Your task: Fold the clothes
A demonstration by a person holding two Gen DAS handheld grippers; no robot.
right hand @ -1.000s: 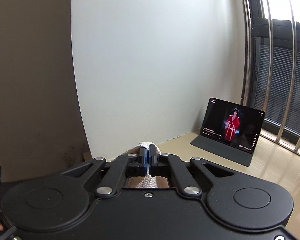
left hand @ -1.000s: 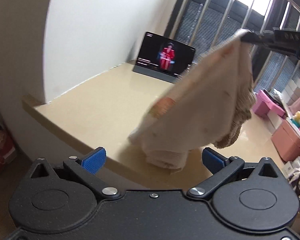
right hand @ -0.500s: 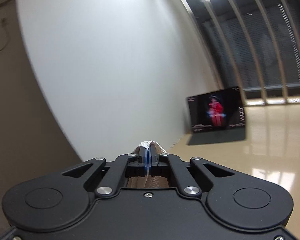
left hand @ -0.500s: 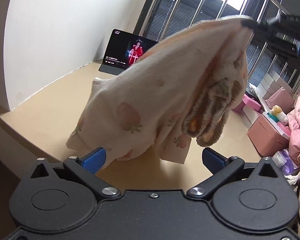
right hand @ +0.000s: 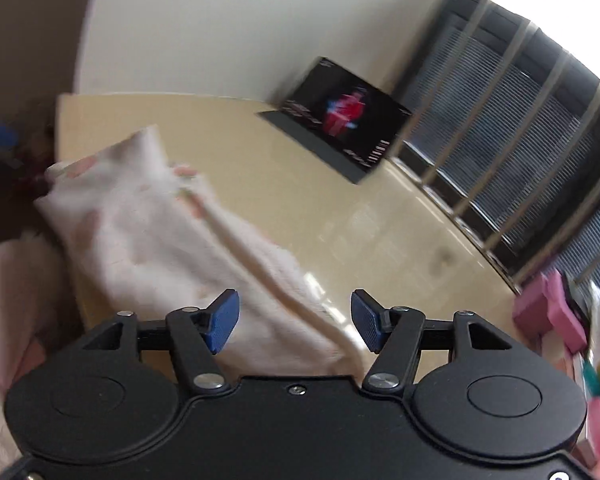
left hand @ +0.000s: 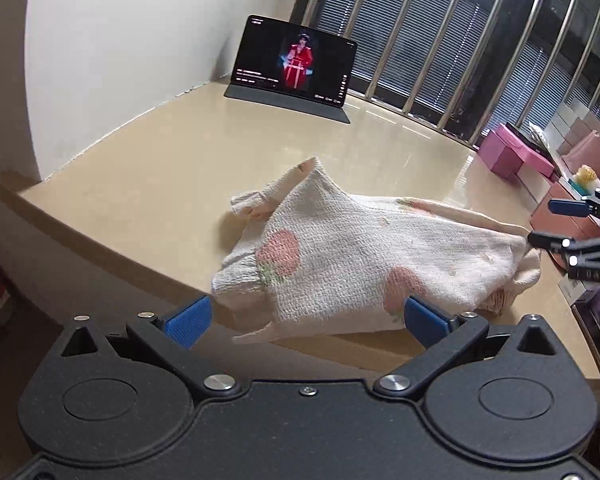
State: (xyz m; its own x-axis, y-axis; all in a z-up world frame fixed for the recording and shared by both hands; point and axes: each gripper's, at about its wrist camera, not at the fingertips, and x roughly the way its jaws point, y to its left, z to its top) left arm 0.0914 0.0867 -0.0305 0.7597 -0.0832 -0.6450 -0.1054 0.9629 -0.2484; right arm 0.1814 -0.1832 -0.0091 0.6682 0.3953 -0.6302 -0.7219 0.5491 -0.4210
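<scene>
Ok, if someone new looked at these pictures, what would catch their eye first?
Probably the cream strawberry-print garment lying crumpled near the front edge of the beige table. Next, the lit tablet propped at the far side by the wall, showing a figure in red. The right claw, its jaws having just opened, stands at the garment's right end, with cloth between the pads but not pinched.
</scene>
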